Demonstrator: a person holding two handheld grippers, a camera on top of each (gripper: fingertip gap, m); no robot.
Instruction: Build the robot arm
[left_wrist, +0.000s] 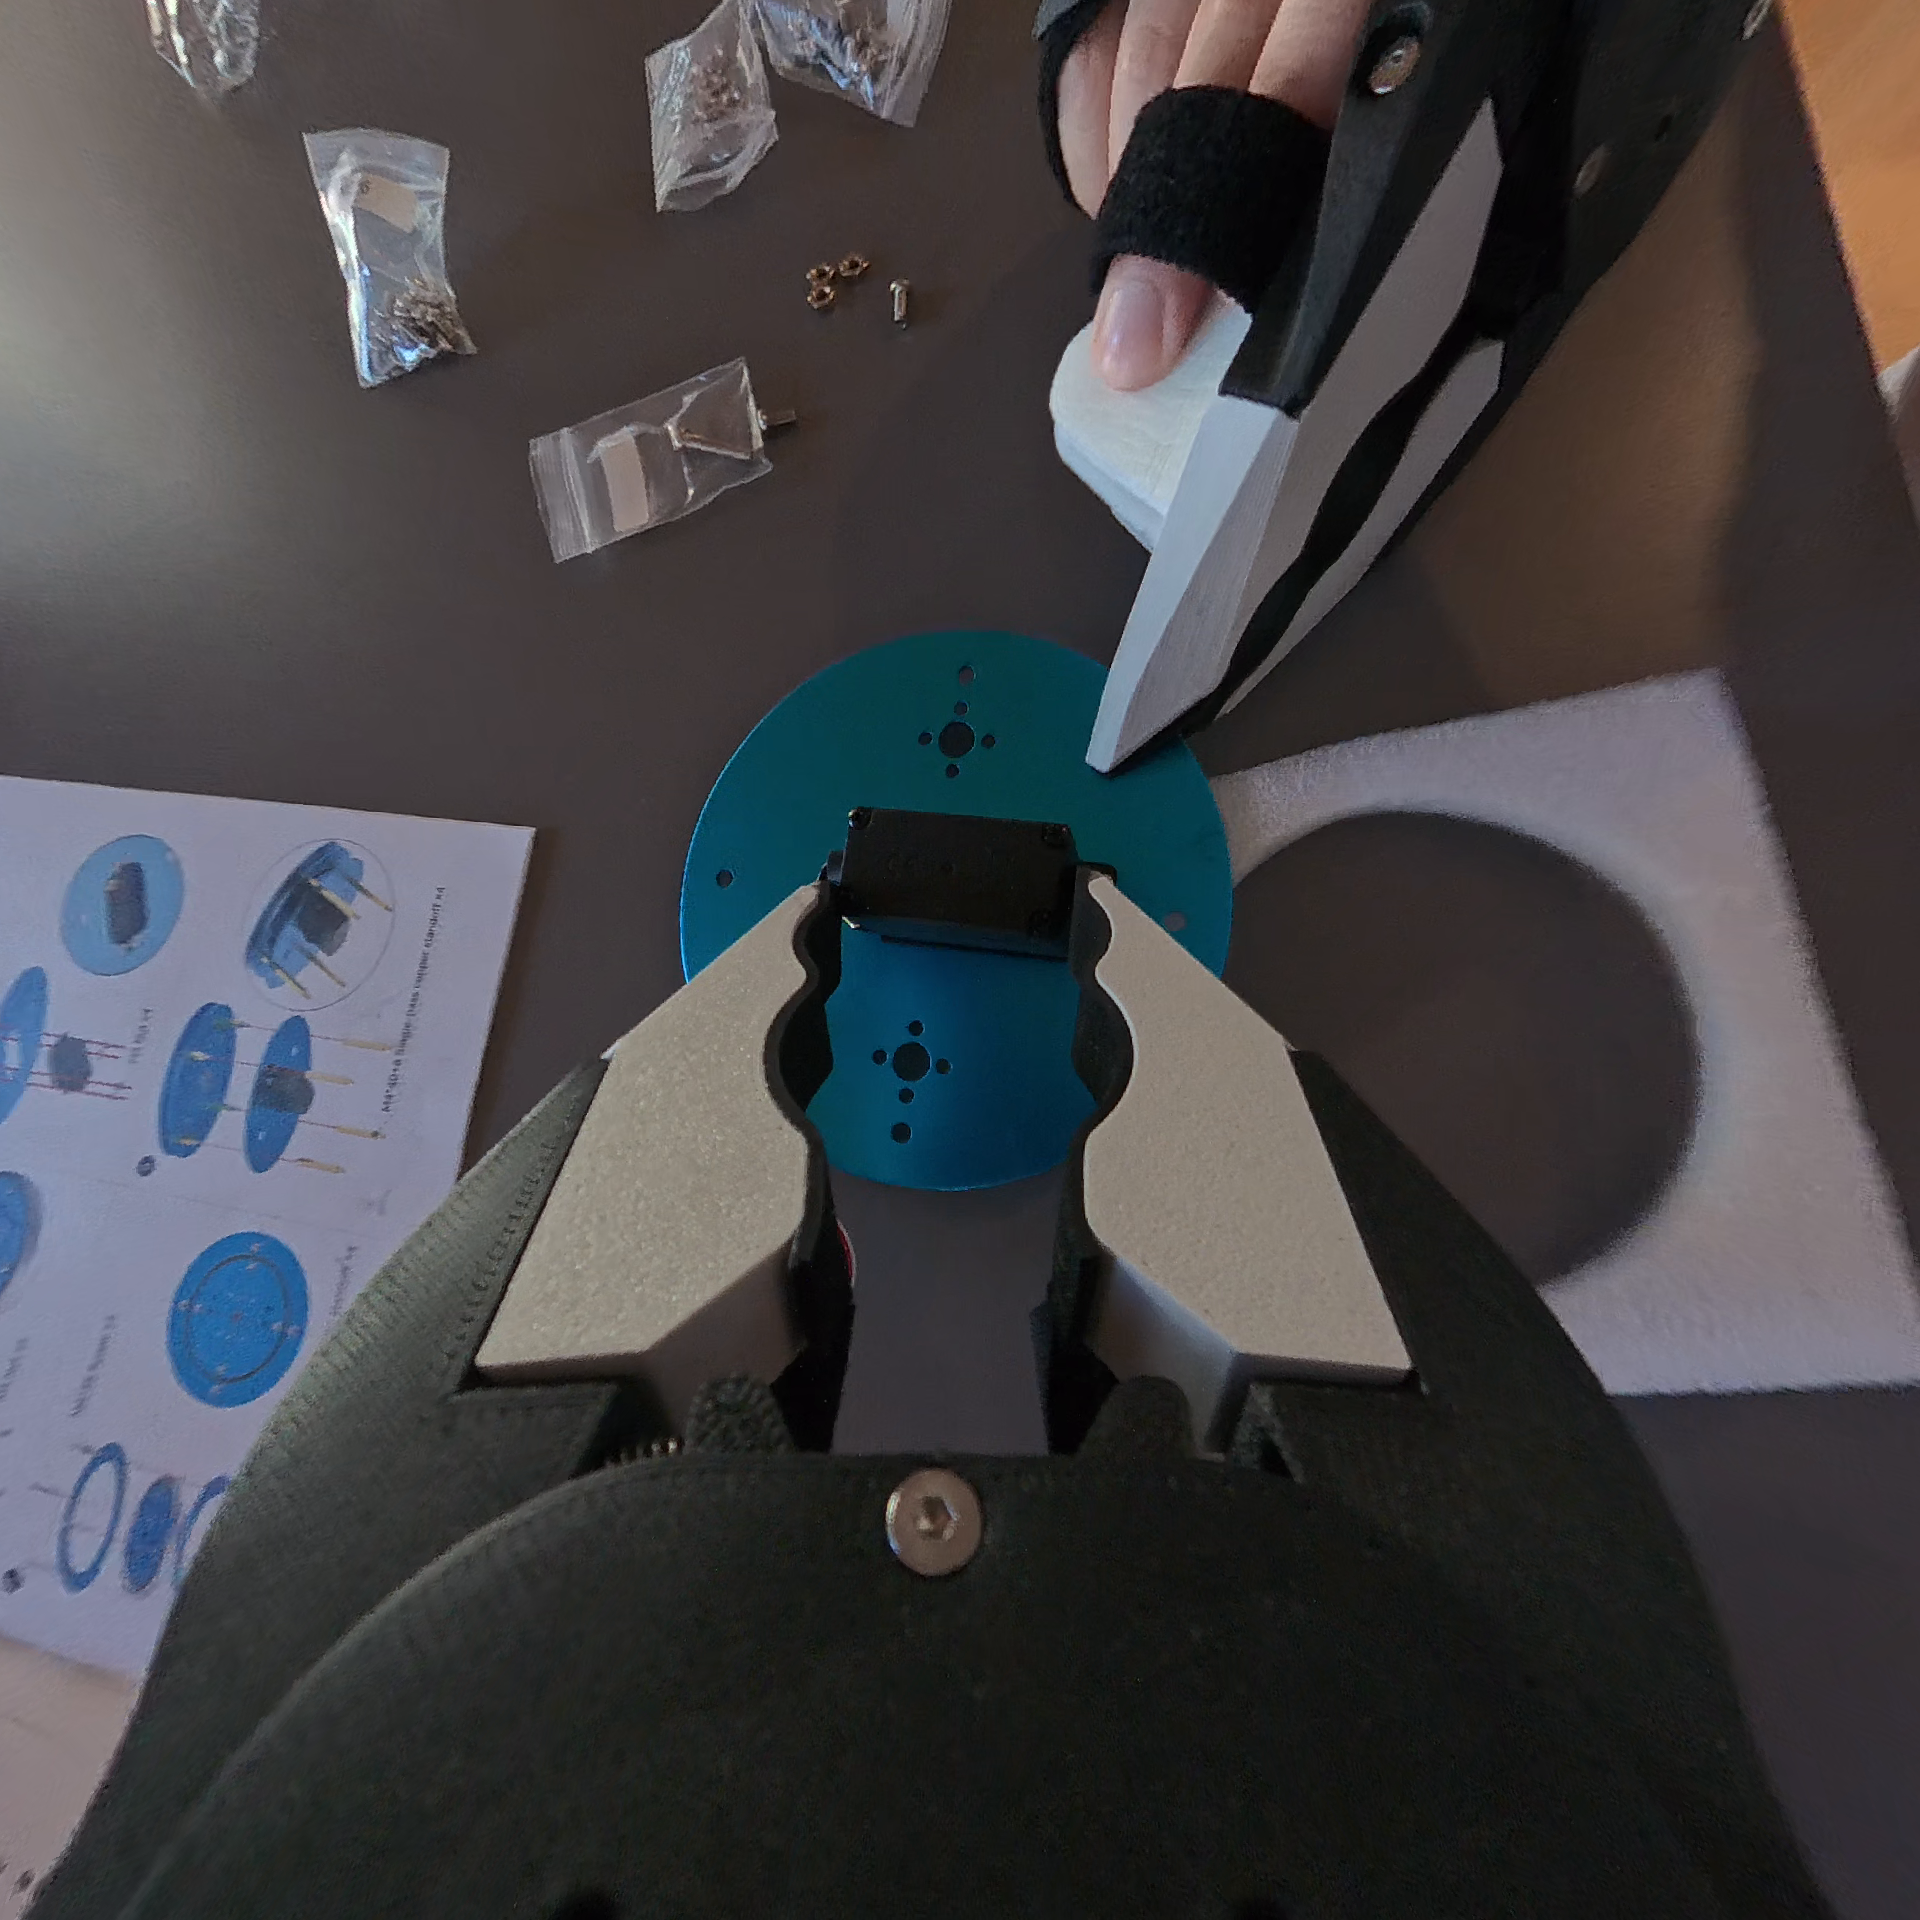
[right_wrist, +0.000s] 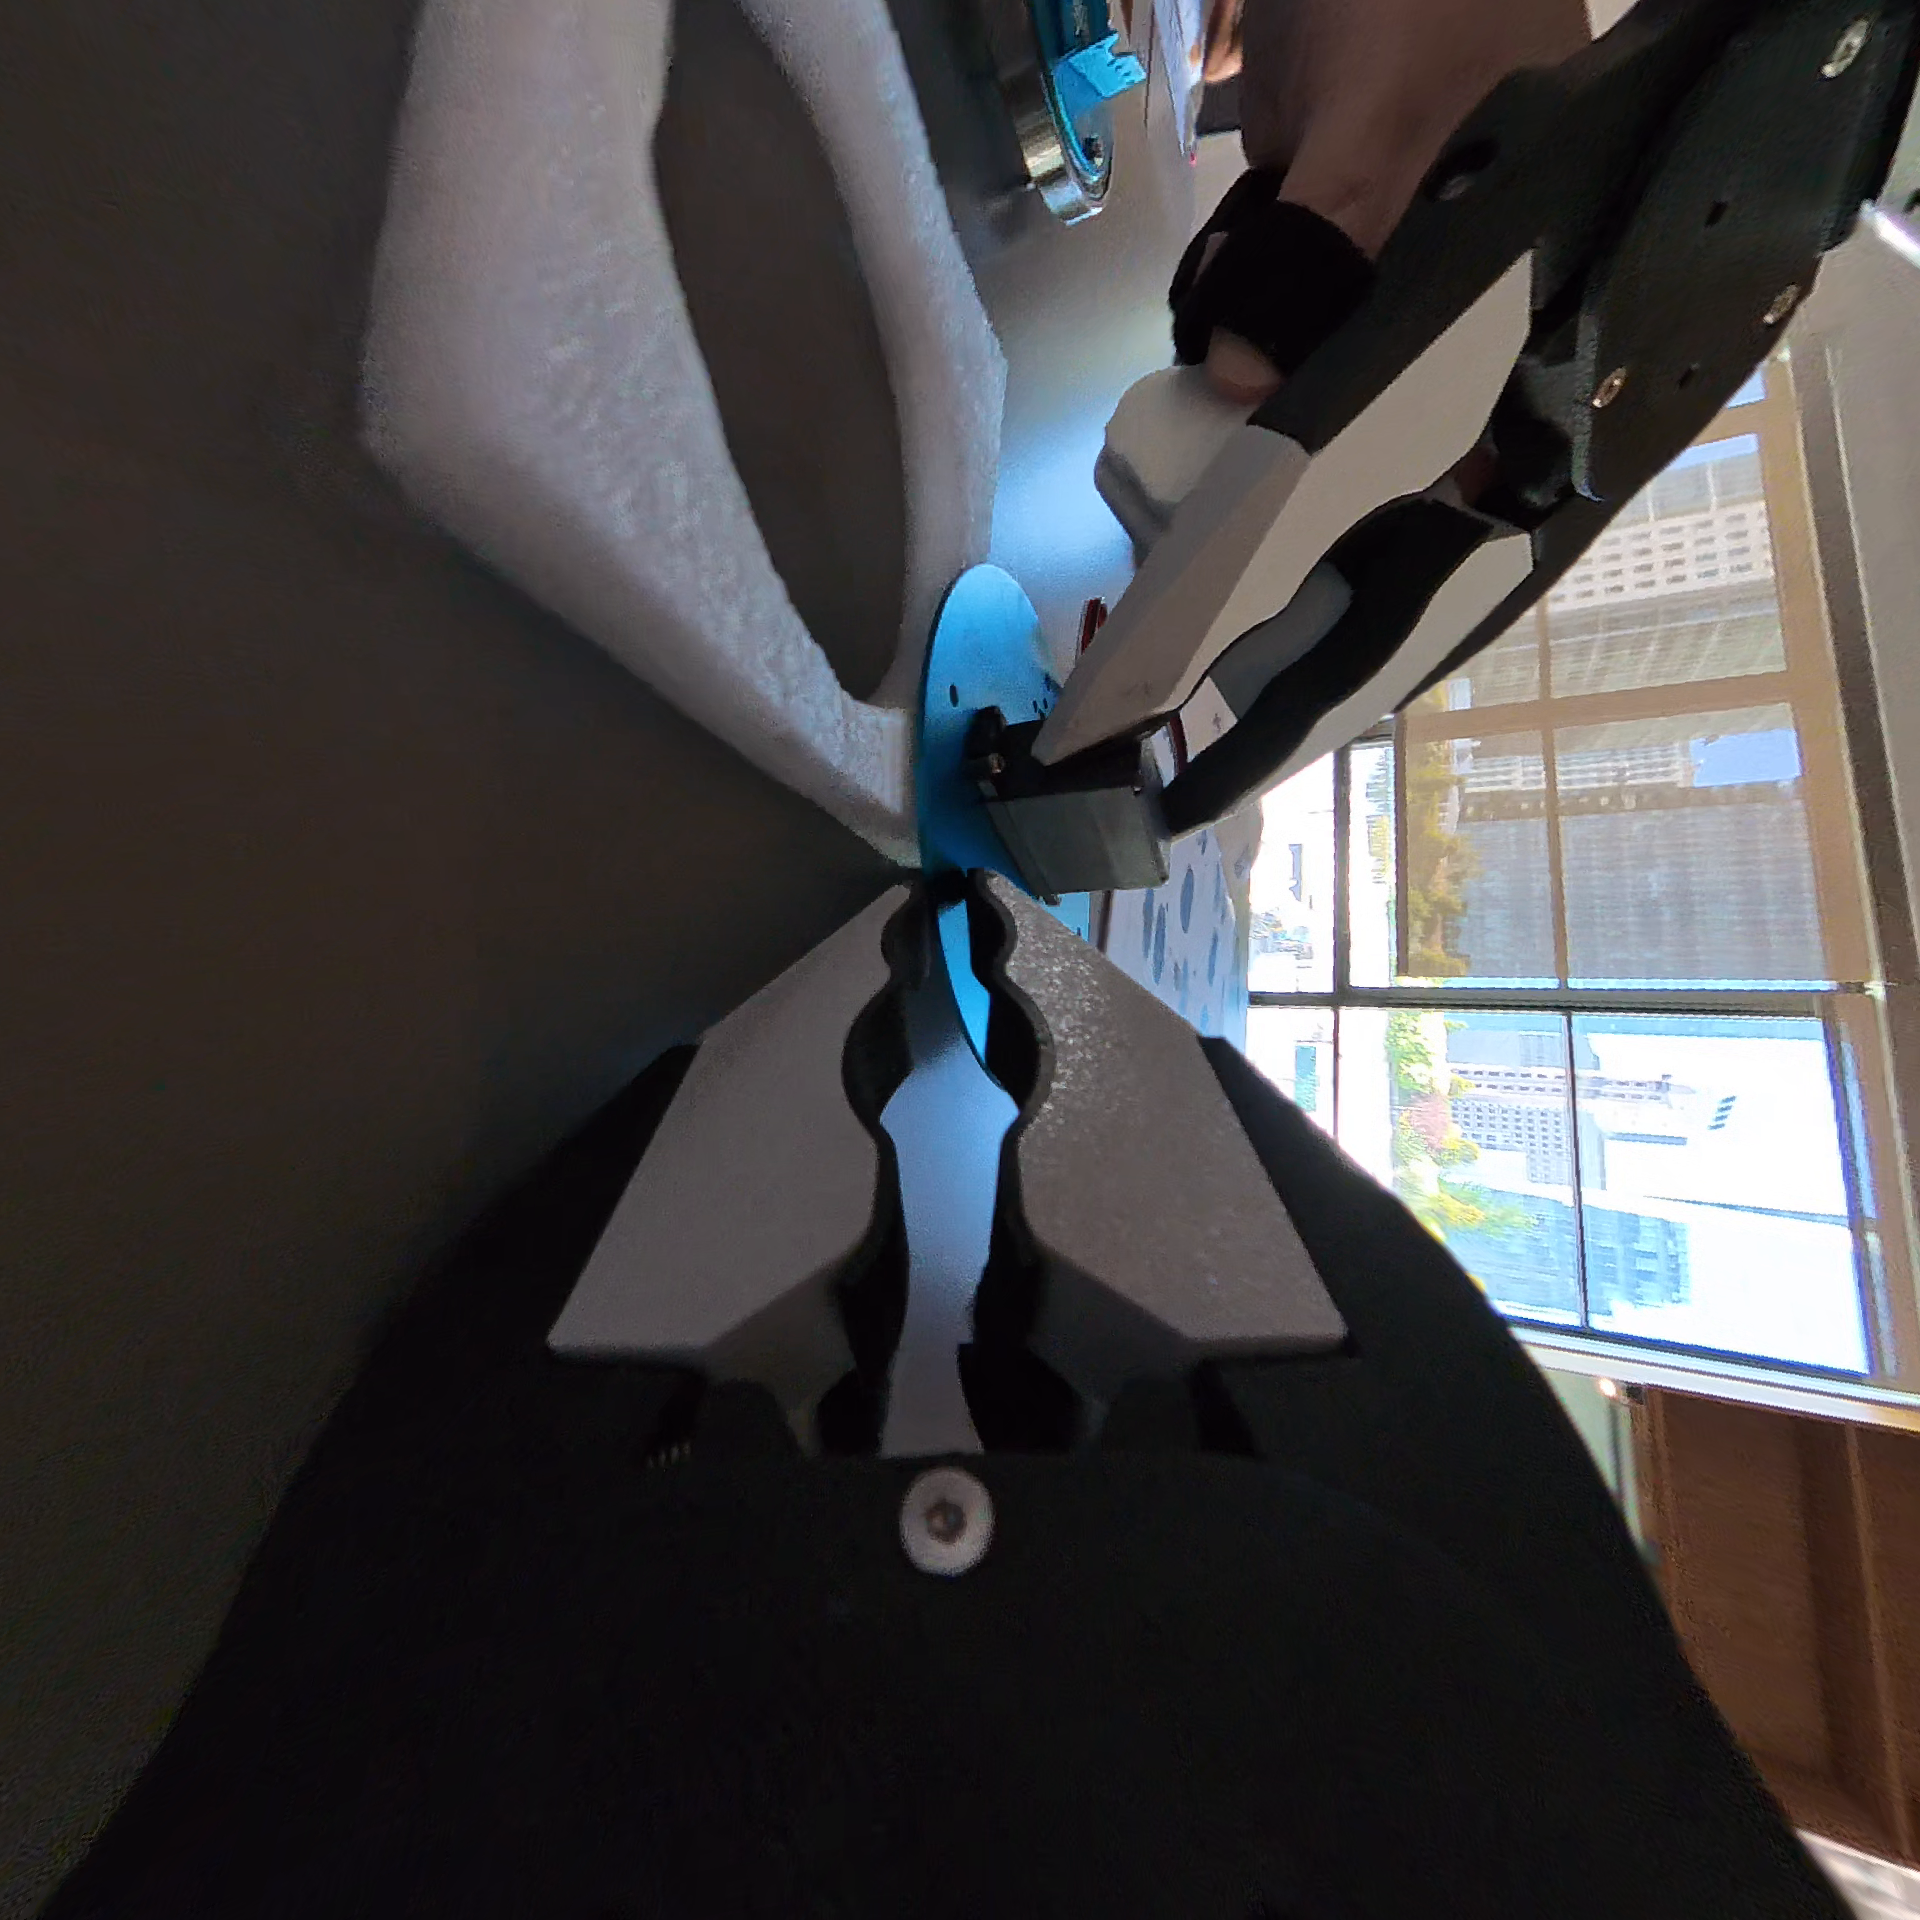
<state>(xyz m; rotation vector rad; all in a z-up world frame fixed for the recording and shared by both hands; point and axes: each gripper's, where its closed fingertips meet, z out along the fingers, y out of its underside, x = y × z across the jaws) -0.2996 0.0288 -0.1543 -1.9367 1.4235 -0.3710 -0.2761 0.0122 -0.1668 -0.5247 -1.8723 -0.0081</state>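
Servo (left_wrist: 956, 878) is sitting clamped between the left gripper (left_wrist: 956, 914) fingers over the blue disc (left_wrist: 935, 1132) on the dark table (left_wrist: 260, 623); the right gripper (right_wrist: 951, 914) is pinching the disc's rim beside the foam sheet (right_wrist: 623, 416).

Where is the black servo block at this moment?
In the left wrist view, the black servo block sits mid-frame on the blue disc, held between the left gripper fingertips.

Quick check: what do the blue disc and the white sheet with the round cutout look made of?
Blue disc: probably anodized aluminium; thin, rigid, evenly matte blue, with cleanly cut holes.
White sheet: likely packing foam; thick, soft, grainy surface, fuzzy edge around its round cutout.
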